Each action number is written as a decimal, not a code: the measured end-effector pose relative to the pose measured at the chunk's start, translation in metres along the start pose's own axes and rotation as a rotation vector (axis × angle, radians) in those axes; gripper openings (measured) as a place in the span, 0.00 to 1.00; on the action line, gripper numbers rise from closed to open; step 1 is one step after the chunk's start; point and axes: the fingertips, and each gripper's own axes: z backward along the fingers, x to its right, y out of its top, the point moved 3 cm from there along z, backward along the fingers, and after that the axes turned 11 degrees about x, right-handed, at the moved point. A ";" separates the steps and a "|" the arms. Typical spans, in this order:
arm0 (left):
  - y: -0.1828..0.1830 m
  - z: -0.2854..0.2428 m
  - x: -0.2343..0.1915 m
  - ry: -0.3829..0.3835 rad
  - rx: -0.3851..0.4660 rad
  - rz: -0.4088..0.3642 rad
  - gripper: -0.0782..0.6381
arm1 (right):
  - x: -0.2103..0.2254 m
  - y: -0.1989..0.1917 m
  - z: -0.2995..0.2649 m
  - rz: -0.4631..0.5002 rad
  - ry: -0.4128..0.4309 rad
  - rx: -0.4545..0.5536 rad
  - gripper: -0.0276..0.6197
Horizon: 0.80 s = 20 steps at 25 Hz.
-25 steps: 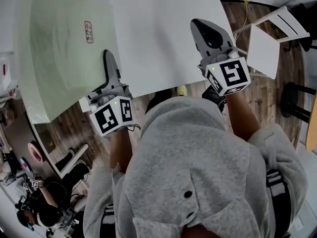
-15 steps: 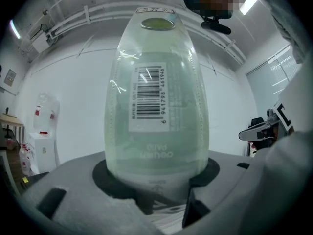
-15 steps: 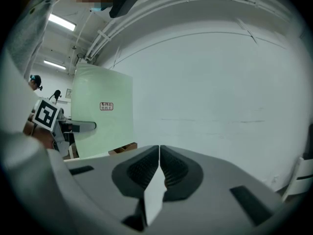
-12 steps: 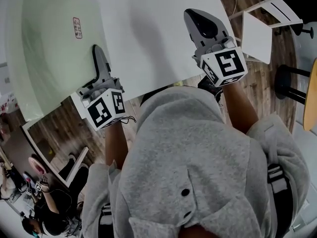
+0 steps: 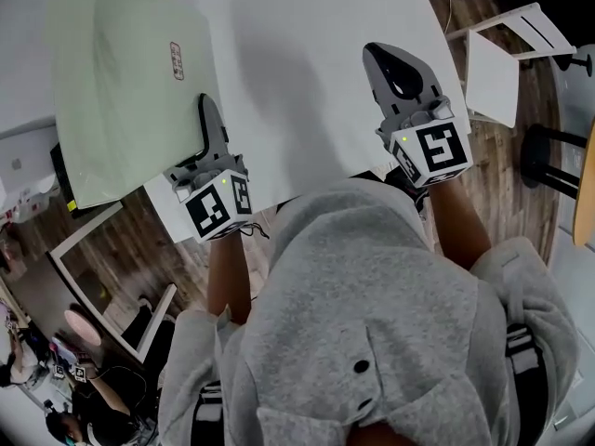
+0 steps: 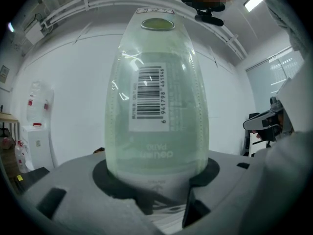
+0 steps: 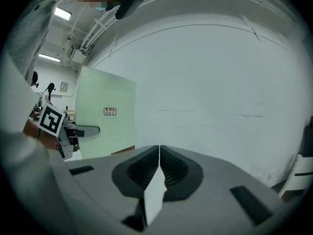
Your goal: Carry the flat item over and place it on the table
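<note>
The flat item is a pale green translucent mat (image 5: pixel 121 91) with a barcode label (image 5: pixel 177 60). It stands steeply on edge in the air at the left end of the white table (image 5: pixel 297 63). My left gripper (image 5: pixel 206 110) is shut on the mat's lower near part. In the left gripper view the mat (image 6: pixel 156 131) rises straight out of the jaws. The right gripper view shows the mat's face (image 7: pixel 105 97) with the left gripper (image 7: pixel 90 129) on it. My right gripper (image 5: pixel 381 56) hovers over the table's near right part, pads (image 7: pixel 168 165) together.
A white chair (image 5: pixel 502 63) and a black stool (image 5: pixel 548 156) stand right of the table on the wooden floor (image 5: pixel 139 249). A white frame (image 5: pixel 102 277) lies low on the left. A water dispenser (image 6: pixel 34 126) stands by the left wall.
Both grippers and the mat have come forward over the table and sunk lower. The table's near edge now lies closer to my body. Neither gripper's jaws have changed.
</note>
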 end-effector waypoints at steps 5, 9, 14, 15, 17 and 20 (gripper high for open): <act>-0.027 -0.014 -0.008 -0.002 -0.040 0.006 0.49 | -0.004 -0.010 -0.013 0.012 0.009 -0.031 0.09; -0.045 -0.025 -0.018 0.006 -0.065 0.005 0.49 | -0.008 -0.012 -0.024 0.011 0.007 -0.048 0.09; -0.063 -0.036 -0.026 0.014 -0.087 0.020 0.49 | -0.011 -0.019 -0.031 0.013 0.006 -0.074 0.09; -0.065 -0.037 -0.027 0.015 -0.090 0.023 0.49 | -0.012 -0.020 -0.031 0.013 0.007 -0.080 0.09; -0.069 -0.040 -0.027 0.016 -0.095 0.024 0.49 | -0.012 -0.022 -0.034 0.012 0.010 -0.087 0.09; -0.073 -0.043 -0.027 0.019 -0.101 0.025 0.49 | -0.012 -0.023 -0.037 0.010 0.013 -0.093 0.09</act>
